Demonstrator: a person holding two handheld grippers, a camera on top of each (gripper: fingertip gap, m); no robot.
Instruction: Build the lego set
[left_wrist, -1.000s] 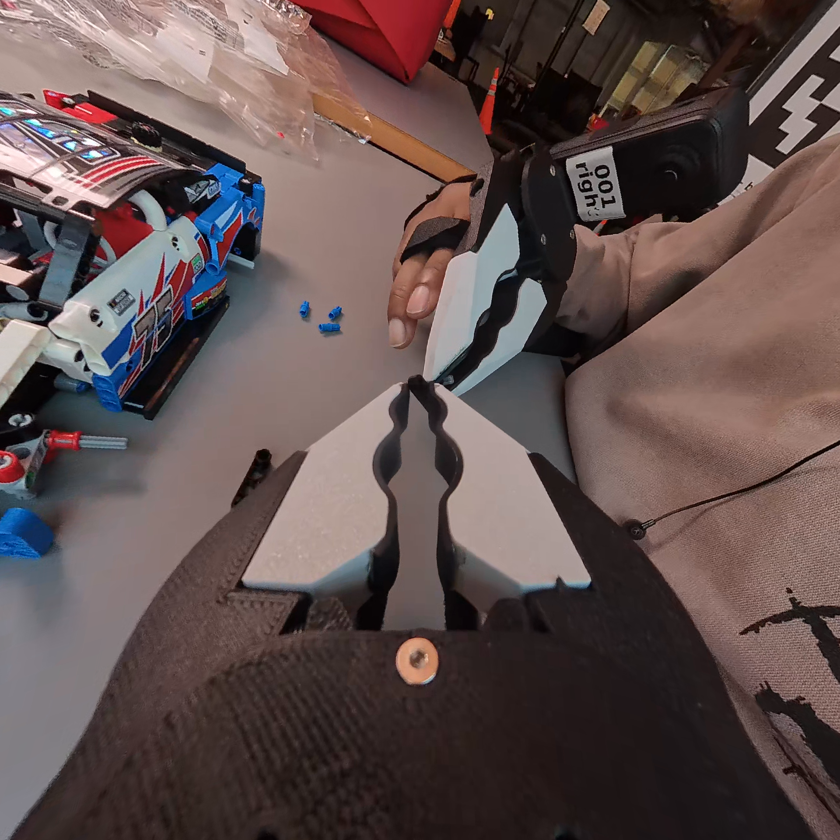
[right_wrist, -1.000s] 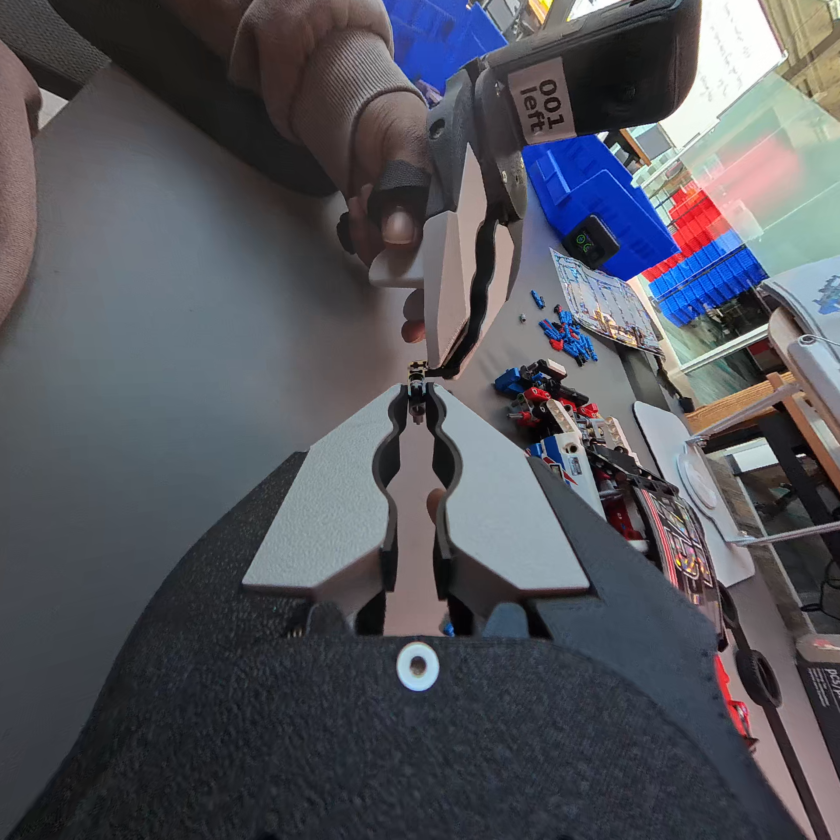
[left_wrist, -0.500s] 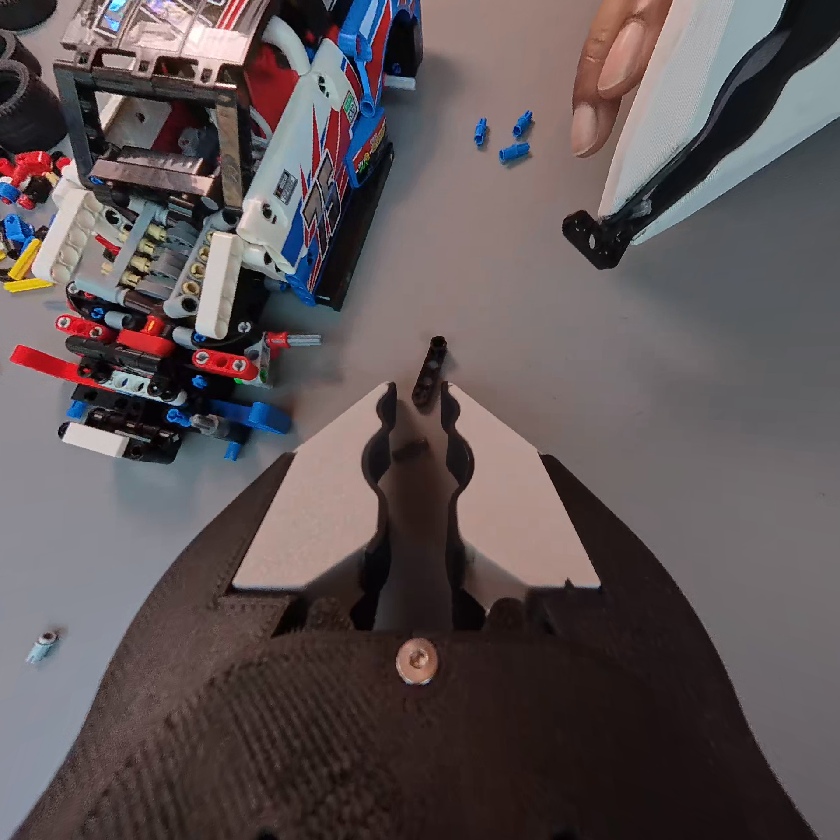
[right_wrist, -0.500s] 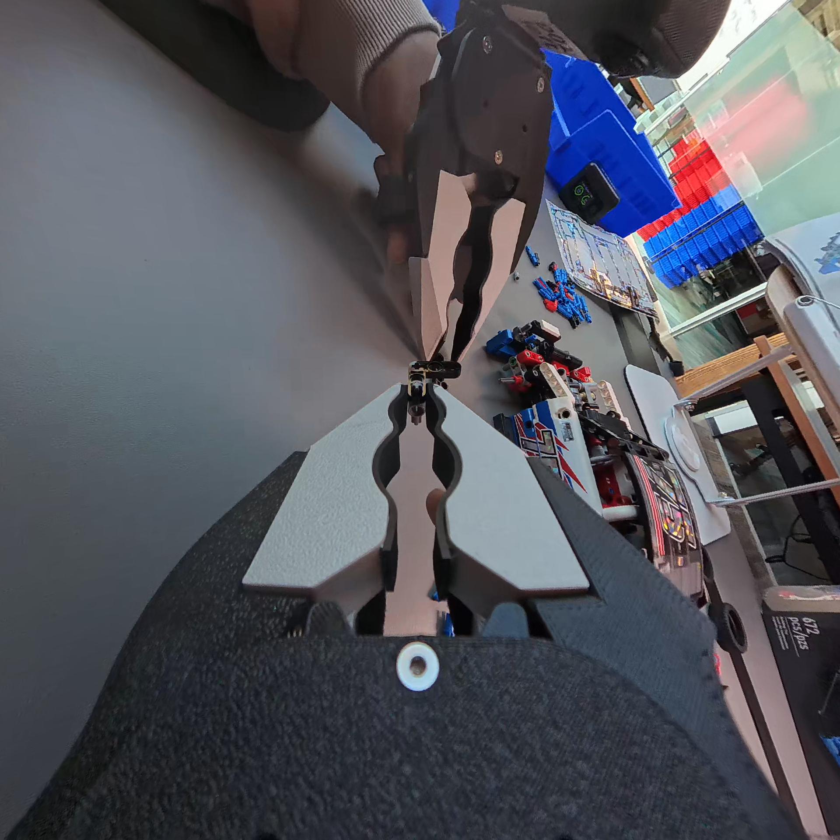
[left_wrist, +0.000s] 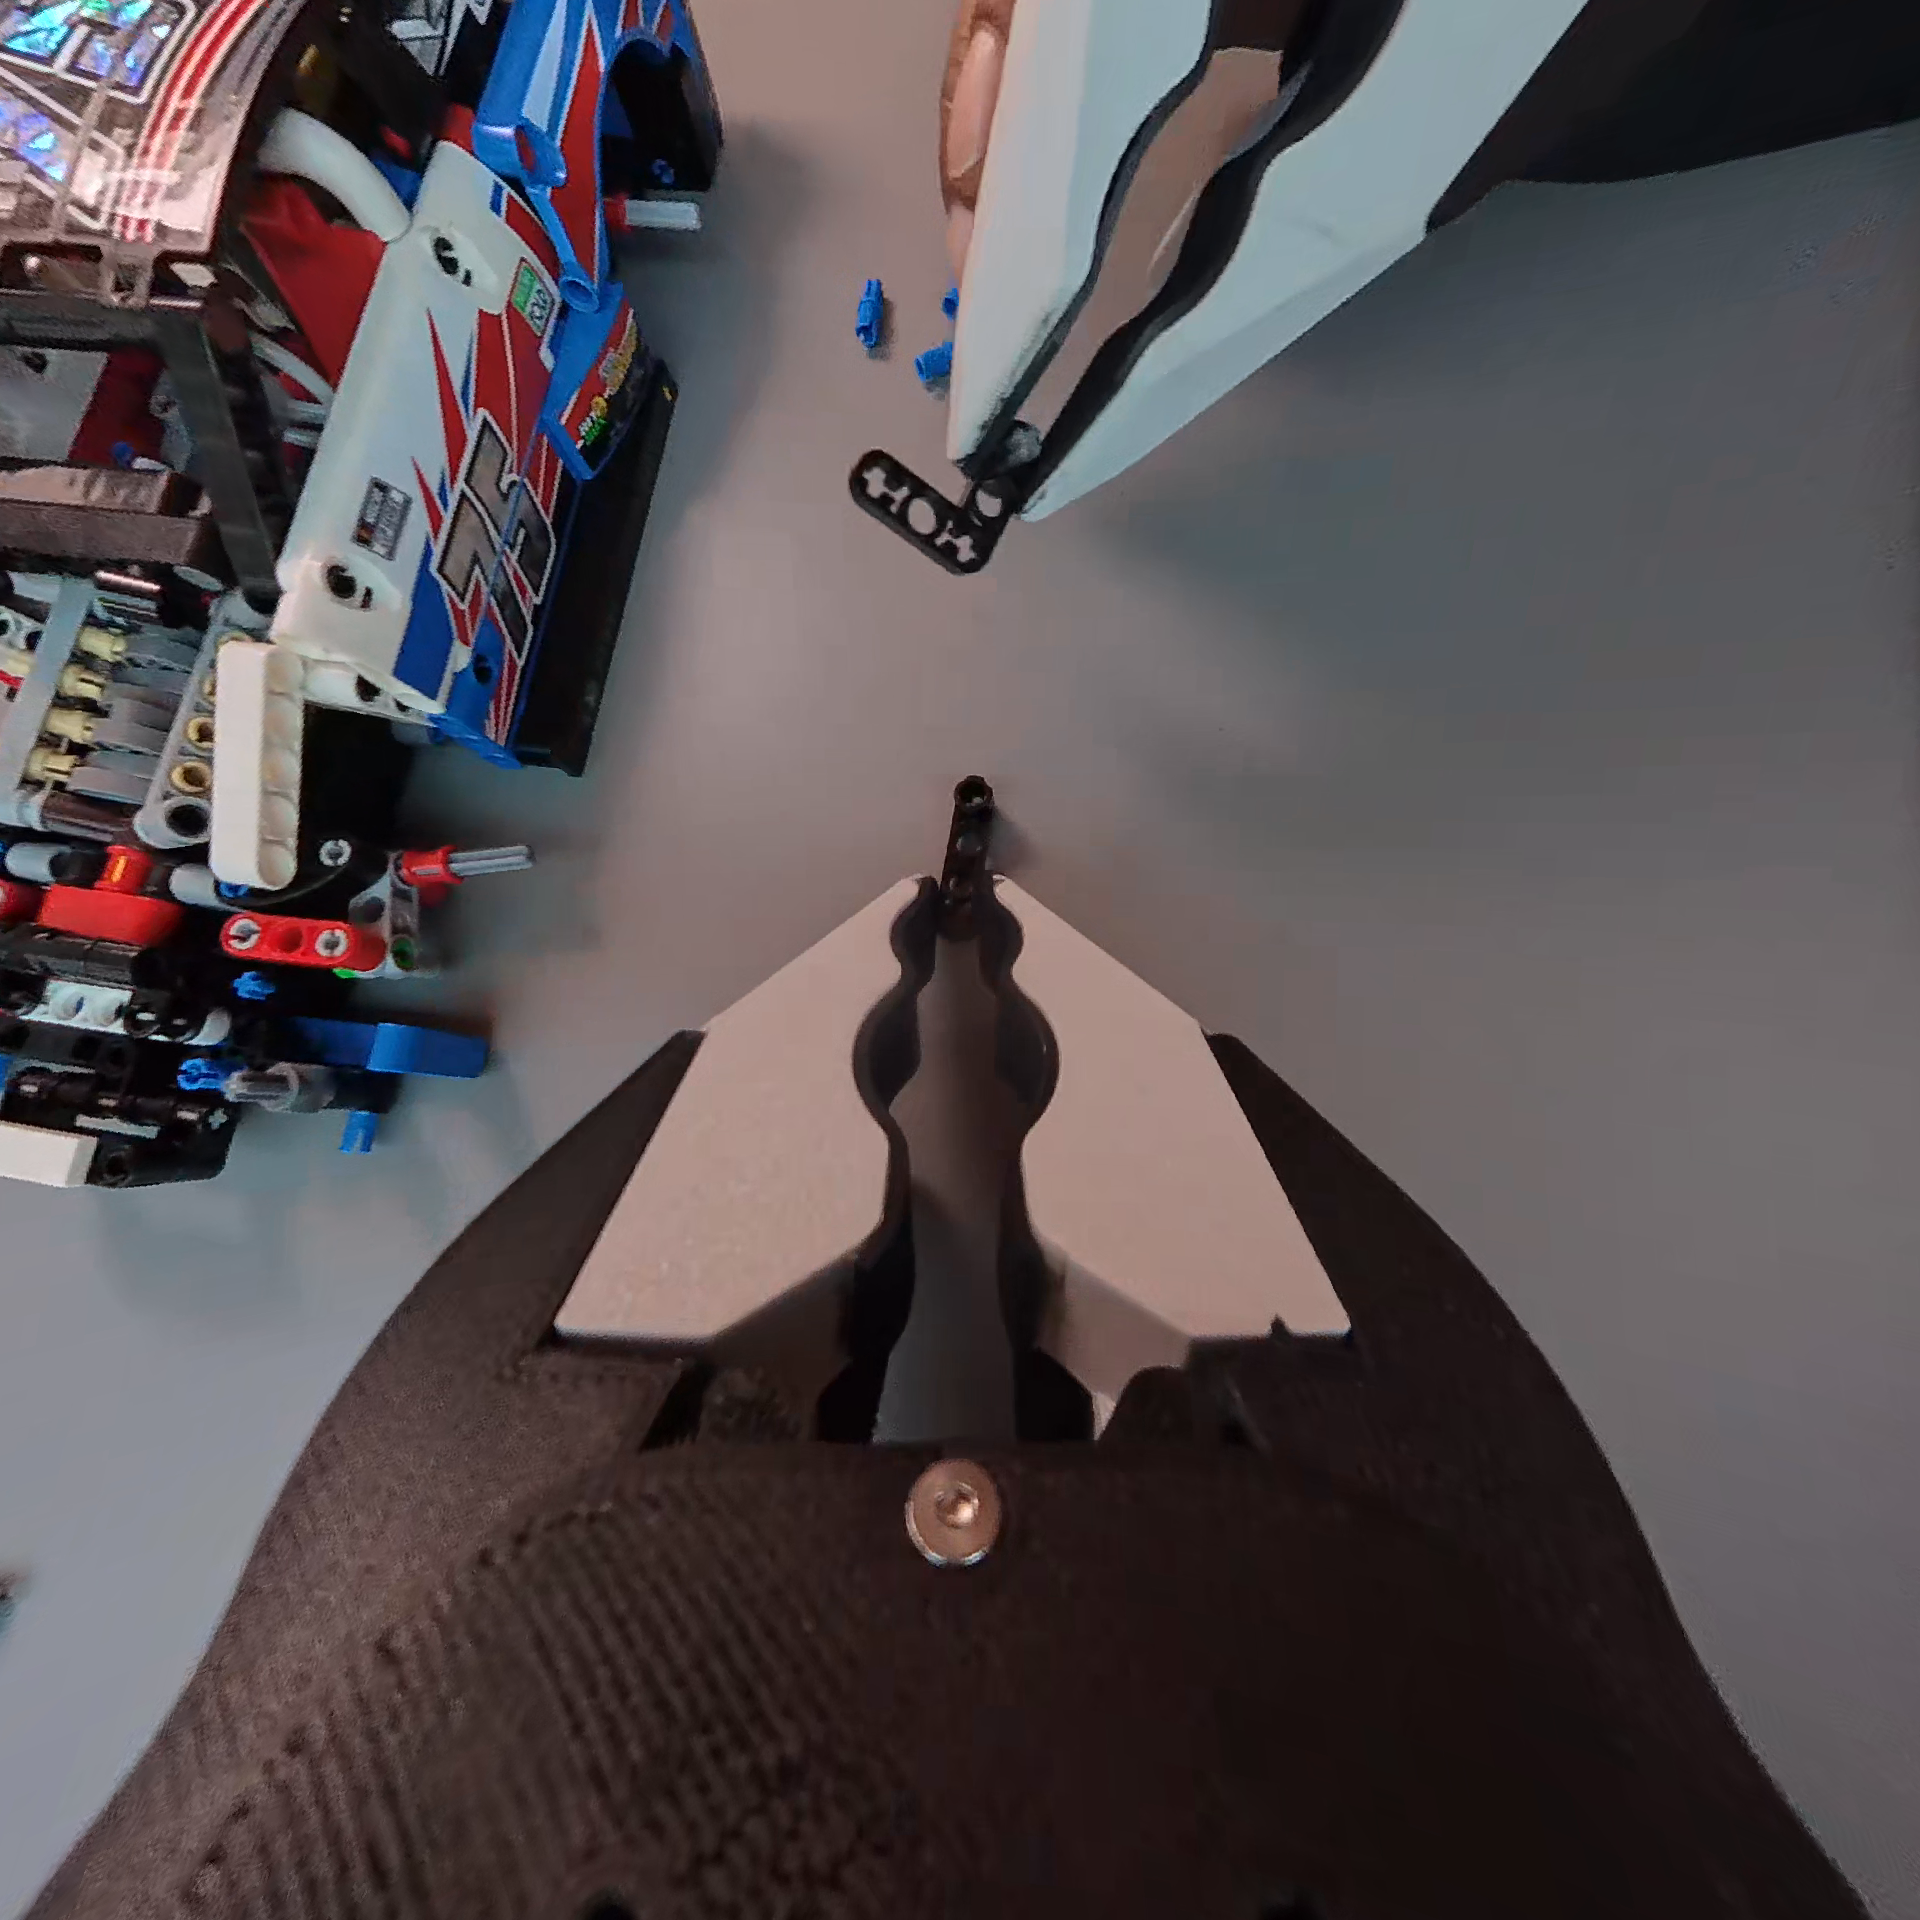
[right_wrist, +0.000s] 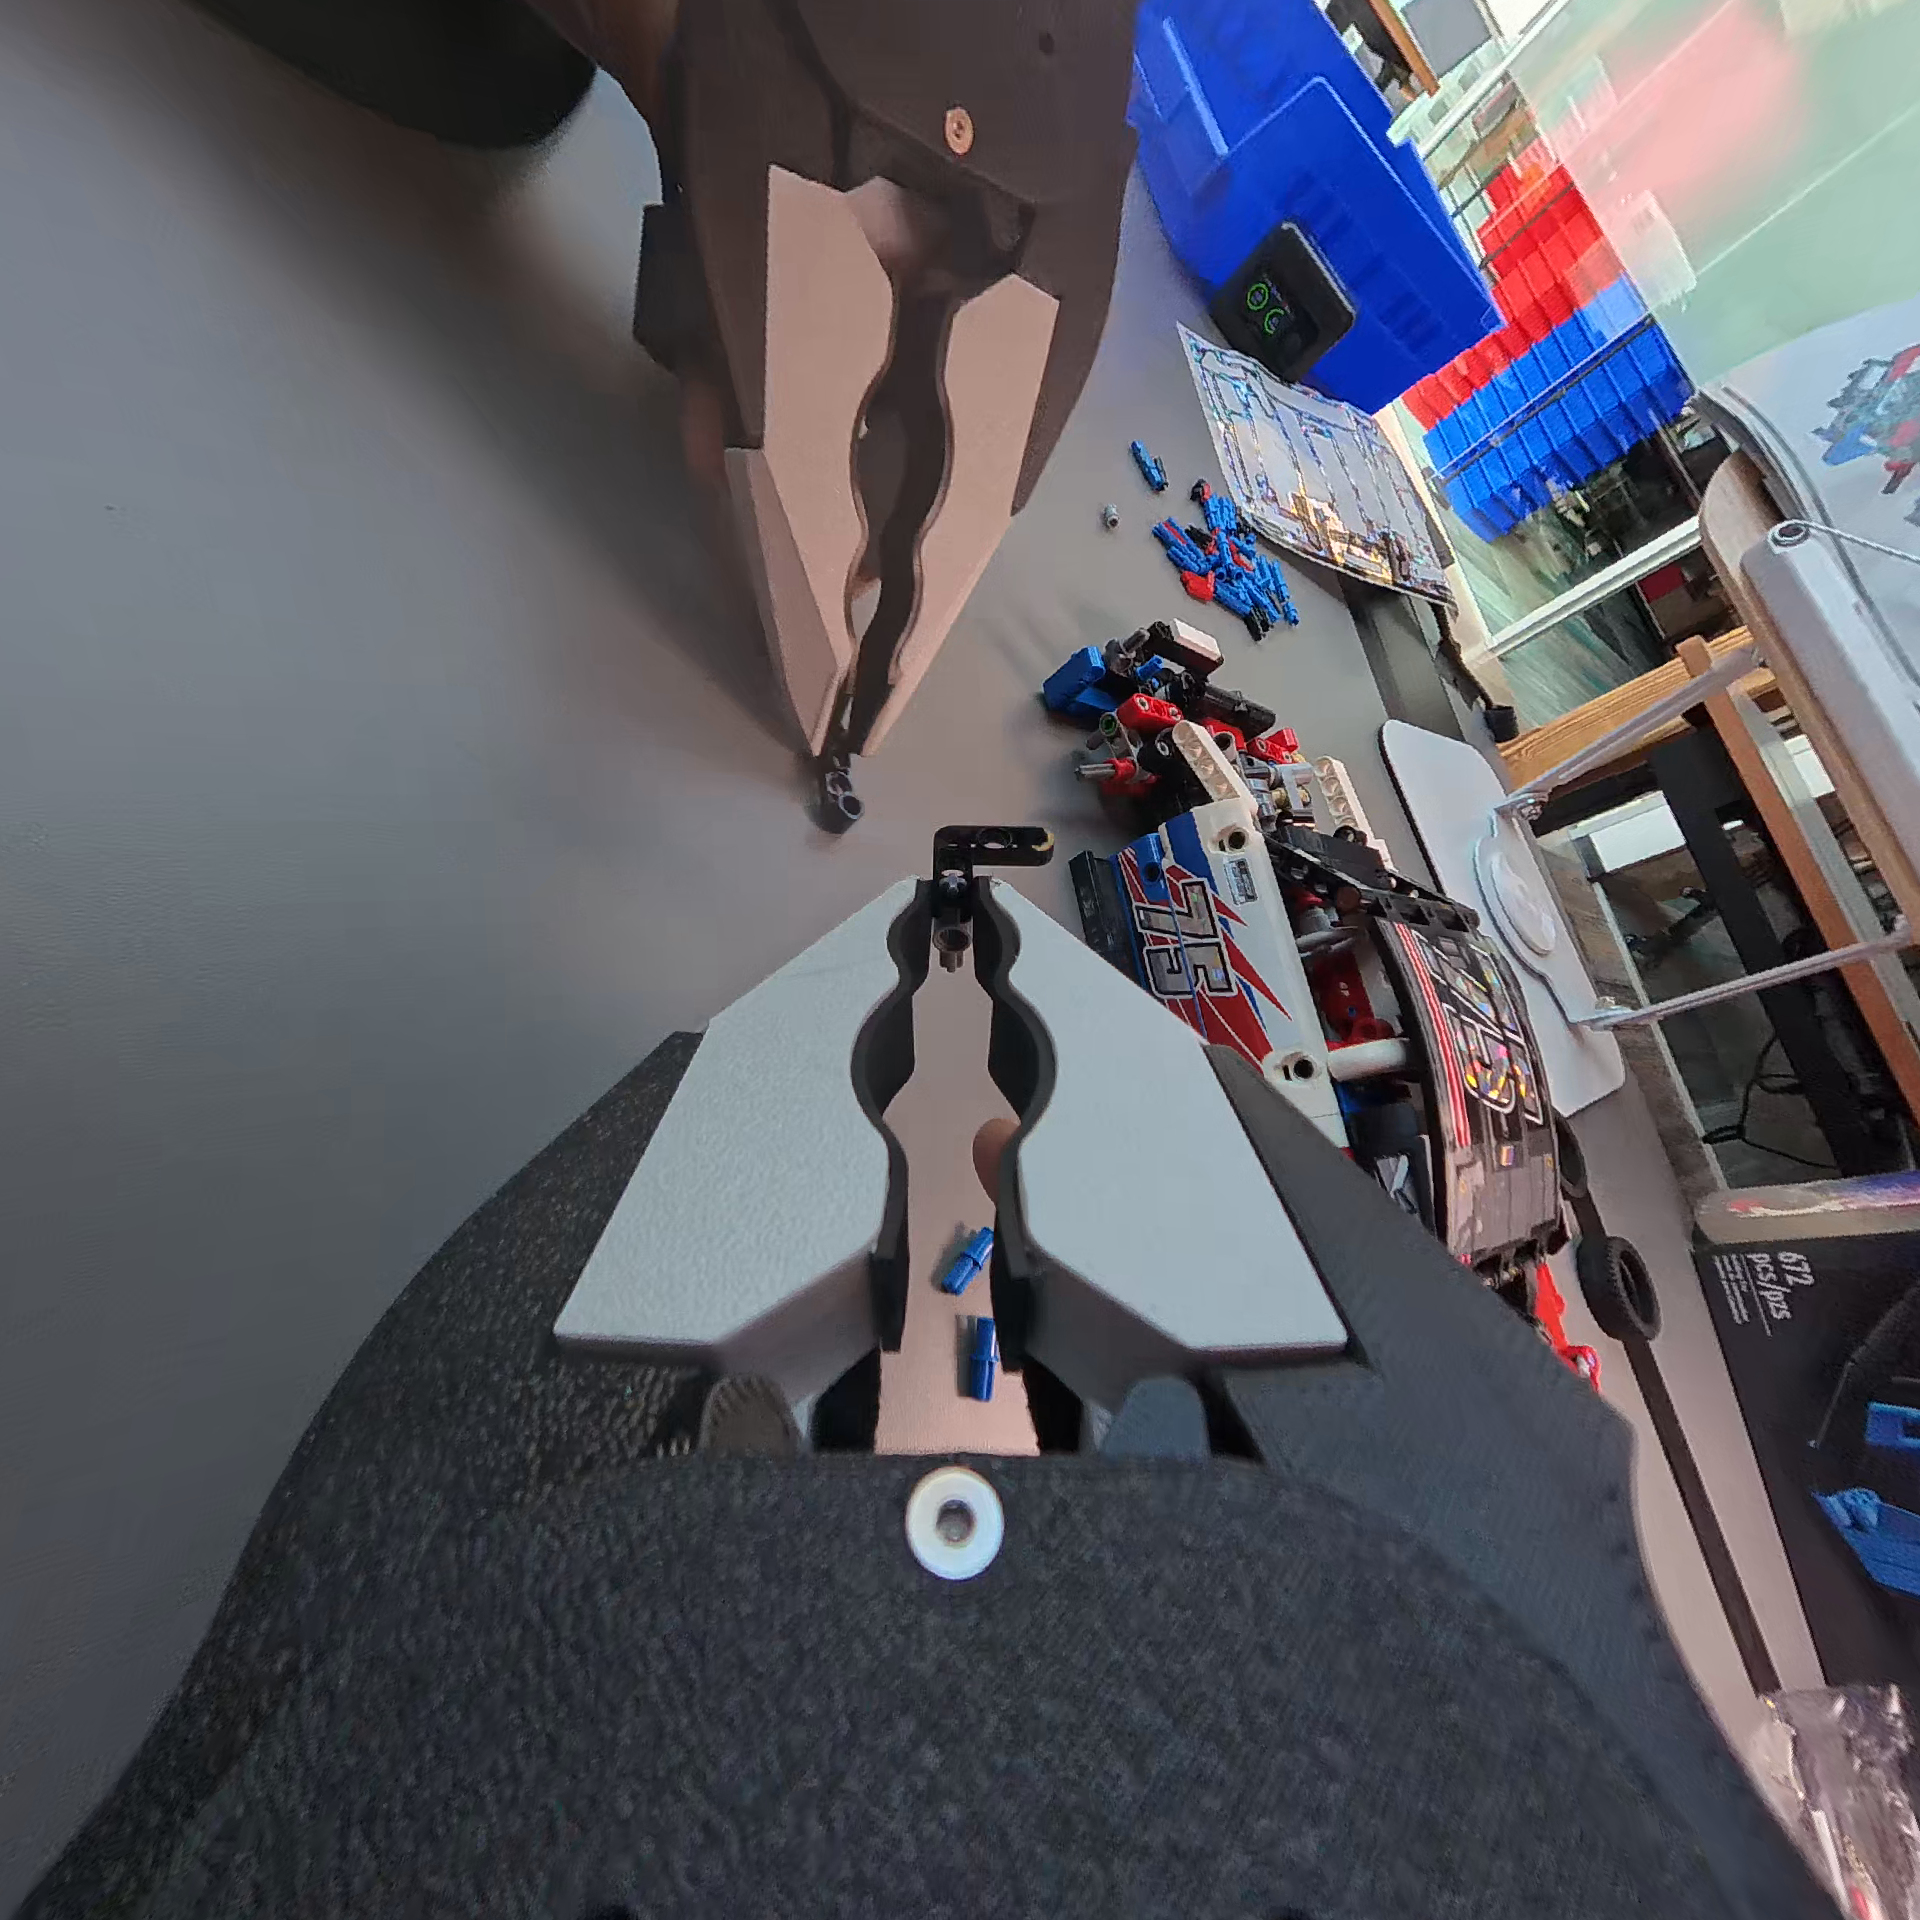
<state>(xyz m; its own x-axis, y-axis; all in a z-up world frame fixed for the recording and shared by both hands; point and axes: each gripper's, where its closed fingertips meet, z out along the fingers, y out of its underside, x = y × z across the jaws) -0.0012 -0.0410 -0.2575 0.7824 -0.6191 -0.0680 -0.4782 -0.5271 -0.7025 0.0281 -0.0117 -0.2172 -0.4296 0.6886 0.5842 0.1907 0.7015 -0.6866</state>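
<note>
The partly built blue, white and red lego car (left_wrist: 457, 488) stands at the left of the grey table; it also shows in the right wrist view (right_wrist: 1205, 935). My left gripper (left_wrist: 961, 888) points down at the table and is shut on a small black beam (left_wrist: 971, 821). My right gripper (right_wrist: 956, 888) is shut on a black L-shaped beam (right_wrist: 992, 844) and holds it just beside the left gripper (right_wrist: 844, 743) and its black piece (right_wrist: 836, 795). From the left wrist view the right gripper (left_wrist: 997, 468) and its L-shaped beam (left_wrist: 925, 514) are at the top.
Three loose blue pins (left_wrist: 871, 312) lie near the car; two show under my right gripper (right_wrist: 966, 1259). A pile of blue pins (right_wrist: 1231, 566), a sticker sheet (right_wrist: 1309, 488), blue bins (right_wrist: 1299, 156), a loose tyre (right_wrist: 1616, 1283) and a dark box (right_wrist: 1818, 1351) lie farther right. The tips of one gripper are about 6 cm away from the tips of the other.
My left gripper has swung down from facing the right gripper to the table and closed on the small black beam. The right gripper, still holding the L-shaped beam, has come lower and closer.
</note>
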